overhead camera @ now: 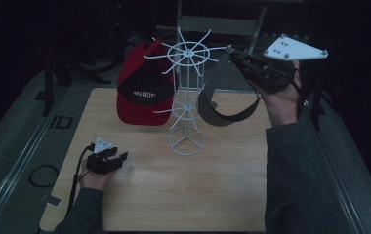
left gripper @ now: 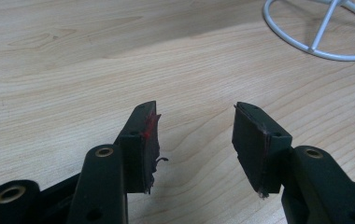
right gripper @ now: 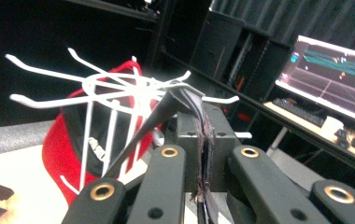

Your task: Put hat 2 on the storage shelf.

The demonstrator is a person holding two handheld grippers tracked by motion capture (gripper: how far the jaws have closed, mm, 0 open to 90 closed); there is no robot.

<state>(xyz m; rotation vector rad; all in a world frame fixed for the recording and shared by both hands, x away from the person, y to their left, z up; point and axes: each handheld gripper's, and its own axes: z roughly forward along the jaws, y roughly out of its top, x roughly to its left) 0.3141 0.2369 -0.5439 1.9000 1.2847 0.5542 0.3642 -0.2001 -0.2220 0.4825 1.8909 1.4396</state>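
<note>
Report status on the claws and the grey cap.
Right claw shut on grey cap beside white rack. Left claw open, empty, low over table. Red cap already hung.

The wire rack [overhead camera: 187, 97] stands near the middle of the counter [overhead camera: 213, 195]. A cap [overhead camera: 142, 85] hangs on the rack's left side, toward the far edge. A visor [overhead camera: 225, 109] hangs to the rack's right, held up at the rack's top by the right gripper [overhead camera: 237, 59]. The left gripper [overhead camera: 117, 158] rests on the counter, in front and to the left of the rack's base ring [left gripper: 320, 32].
</note>
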